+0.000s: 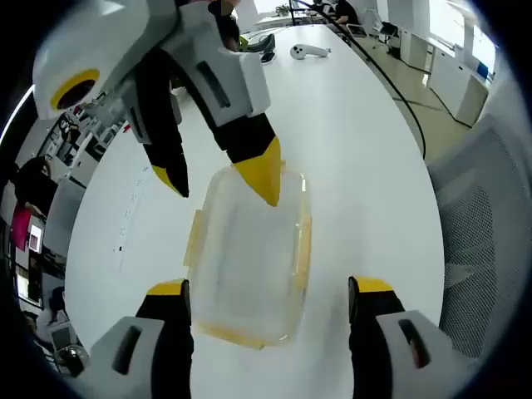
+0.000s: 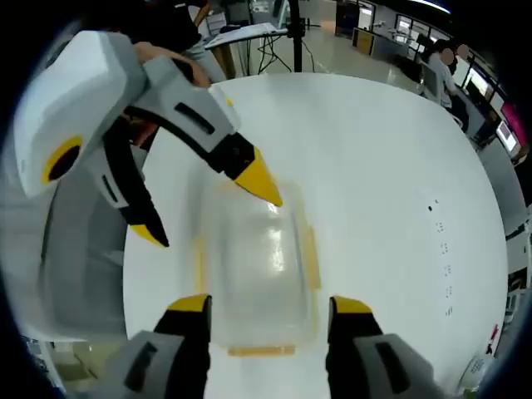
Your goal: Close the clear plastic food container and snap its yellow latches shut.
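A clear plastic container (image 1: 249, 258) with yellow latches (image 1: 303, 249) lies on the white table (image 1: 349, 133), its lid resting on top. My left gripper (image 1: 268, 291) stands open, its jaws straddling the container's near end. My right gripper (image 1: 218, 179) reaches in from the far side, open, with one yellow fingertip (image 1: 264, 170) at the container's far edge. In the right gripper view the container (image 2: 258, 258) sits between my right gripper's (image 2: 270, 305) open jaws. The left gripper (image 2: 209, 214) comes from the upper left, one yellow fingertip (image 2: 262, 183) on the container's far rim.
A white handheld device (image 1: 309, 51) and a dark object (image 1: 266, 41) lie at the table's far end. A grey mesh chair (image 1: 482, 208) stands beside the table edge. A tripod stand (image 2: 295, 33) and people at desks are beyond the table.
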A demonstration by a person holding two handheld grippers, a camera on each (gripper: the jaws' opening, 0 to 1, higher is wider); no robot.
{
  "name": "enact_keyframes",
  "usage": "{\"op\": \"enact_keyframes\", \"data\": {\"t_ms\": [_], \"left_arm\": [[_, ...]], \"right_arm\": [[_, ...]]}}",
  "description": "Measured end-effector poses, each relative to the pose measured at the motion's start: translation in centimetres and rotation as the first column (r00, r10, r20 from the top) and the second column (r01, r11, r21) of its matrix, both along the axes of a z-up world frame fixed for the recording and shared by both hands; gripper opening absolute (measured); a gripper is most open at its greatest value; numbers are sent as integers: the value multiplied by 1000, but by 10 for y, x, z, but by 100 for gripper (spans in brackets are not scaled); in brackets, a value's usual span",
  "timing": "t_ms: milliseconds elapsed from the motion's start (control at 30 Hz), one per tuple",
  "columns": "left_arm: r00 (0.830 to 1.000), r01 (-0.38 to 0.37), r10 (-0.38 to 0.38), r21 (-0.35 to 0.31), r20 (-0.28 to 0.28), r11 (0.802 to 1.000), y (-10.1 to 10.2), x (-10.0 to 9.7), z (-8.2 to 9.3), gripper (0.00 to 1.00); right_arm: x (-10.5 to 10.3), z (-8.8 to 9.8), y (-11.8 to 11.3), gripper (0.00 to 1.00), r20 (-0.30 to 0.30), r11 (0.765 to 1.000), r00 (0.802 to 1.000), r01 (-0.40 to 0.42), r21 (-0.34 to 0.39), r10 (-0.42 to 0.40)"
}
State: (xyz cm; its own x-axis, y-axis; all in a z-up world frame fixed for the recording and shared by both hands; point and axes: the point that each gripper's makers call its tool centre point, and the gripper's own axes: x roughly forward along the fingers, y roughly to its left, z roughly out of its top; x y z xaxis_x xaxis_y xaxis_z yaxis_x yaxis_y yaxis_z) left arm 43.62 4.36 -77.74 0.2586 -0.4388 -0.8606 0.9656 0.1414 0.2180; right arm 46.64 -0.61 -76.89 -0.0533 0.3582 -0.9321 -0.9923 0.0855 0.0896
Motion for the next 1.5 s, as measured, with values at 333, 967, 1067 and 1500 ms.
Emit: {"op": "enact_keyframes", "data": {"t_ms": [333, 967, 1067, 1500], "left_arm": [[999, -6, 7, 28, -41, 1000, 10, 11, -9, 82], [997, 10, -5, 59, -76, 998, 14, 20, -20, 85], [997, 15, -10, 63, -81, 998, 13, 21, -23, 85], [996, 40, -31, 113, -85, 993, 16, 23, -41, 84]], "right_arm": [[-12, -6, -9, 61, 21, 999, 999, -33, -21, 33], [-18, -21, -7, 72, 74, 998, 995, -61, -31, 63], [-19, -26, -10, 74, 91, 996, 992, -78, -53, 83], [-14, -37, -15, 75, 124, 996, 990, -58, -65, 66]]}}
